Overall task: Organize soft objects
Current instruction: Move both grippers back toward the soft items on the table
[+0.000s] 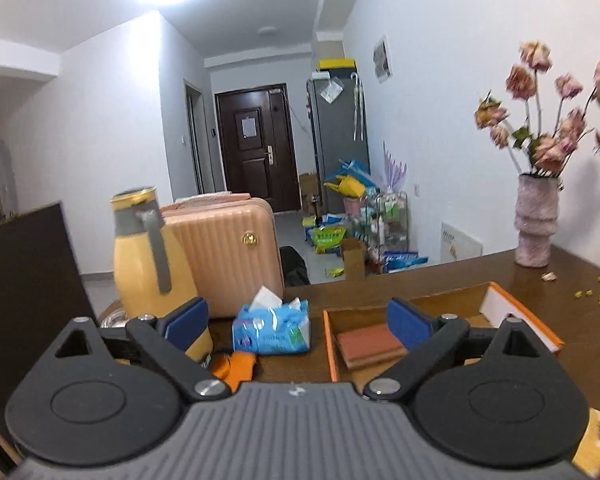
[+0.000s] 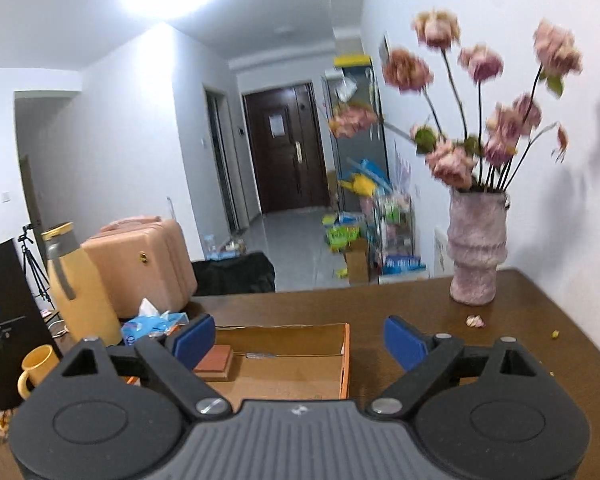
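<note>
A flat reddish-brown pad (image 1: pixel 370 345) with a paler layer underneath, sponge-like in look, lies inside a shallow cardboard box (image 1: pixel 452 300) with orange edges on the dark wooden tabletop (image 1: pixel 560 280). It sits flat on the box floor near the left wall. Its edges look square and unsquashed.

The left gripper (image 1: pixel 298 320) hangs above the tabletop with its blue-padded jaws spread wide and nothing between them; the pad lies beyond and below, just beside the right-hand jaw in the left wrist view. The right gripper (image 2: pixel 299 338) is likewise wide open and empty, and from its camera the pad (image 2: pixel 214 362) shows partly behind the left-hand jaw, while the box (image 2: pixel 344 360) fills most of the gap.

Left of the box a blue pack of tissues (image 1: pixel 272 326) lies on the tabletop with a white sheet sticking up. Behind it stand a yellow thermos jug (image 1: pixel 148 256) and a pink suitcase (image 1: pixel 228 248). A fuzzy pink vase (image 2: pixel 476 248) of faded pink flowers stands near the far right of the tabletop, well apart from the box. A yellow mug (image 2: pixel 38 368) sits at the left.
</note>
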{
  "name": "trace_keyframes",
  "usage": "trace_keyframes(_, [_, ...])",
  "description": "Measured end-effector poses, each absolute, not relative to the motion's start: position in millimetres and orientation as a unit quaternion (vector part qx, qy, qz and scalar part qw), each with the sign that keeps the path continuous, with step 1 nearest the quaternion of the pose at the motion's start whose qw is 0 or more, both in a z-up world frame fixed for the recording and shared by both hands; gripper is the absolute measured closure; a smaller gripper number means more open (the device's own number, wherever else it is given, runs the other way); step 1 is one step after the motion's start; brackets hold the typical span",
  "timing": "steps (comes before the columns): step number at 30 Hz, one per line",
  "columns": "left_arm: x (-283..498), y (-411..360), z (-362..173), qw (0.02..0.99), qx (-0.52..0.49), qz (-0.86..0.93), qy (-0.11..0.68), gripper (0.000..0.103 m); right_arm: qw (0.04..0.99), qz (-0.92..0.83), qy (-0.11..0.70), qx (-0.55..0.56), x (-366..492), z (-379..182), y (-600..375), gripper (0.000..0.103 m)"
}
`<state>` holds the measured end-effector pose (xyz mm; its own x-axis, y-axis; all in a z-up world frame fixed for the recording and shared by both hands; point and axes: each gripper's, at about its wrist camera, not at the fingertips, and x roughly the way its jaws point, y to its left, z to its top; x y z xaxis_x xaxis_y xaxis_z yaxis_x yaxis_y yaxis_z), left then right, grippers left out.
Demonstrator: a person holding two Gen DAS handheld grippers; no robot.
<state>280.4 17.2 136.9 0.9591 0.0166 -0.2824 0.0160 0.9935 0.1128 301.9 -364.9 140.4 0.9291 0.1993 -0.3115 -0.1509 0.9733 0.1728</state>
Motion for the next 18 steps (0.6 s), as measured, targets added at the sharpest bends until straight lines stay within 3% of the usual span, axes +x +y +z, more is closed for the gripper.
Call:
trace_keyframes(7, [178, 22, 80, 0.992, 0.037, -0.009, 0.124, 0.004, 0.984, 0.101, 0.127, 0.071, 188, 89, -348, 0.009])
trace_keyframes(11, [127, 27, 49, 0.993, 0.017, -0.019, 0.118, 0.003, 0.989, 0.098, 0.098, 0.047, 123, 56, -326, 0.000])
trace_keyframes(18, [69, 29, 8, 0.991, 0.009, -0.023, 0.131, 0.003, 0.995, 0.063, 0.076, 0.030, 40, 0, -297, 0.000])
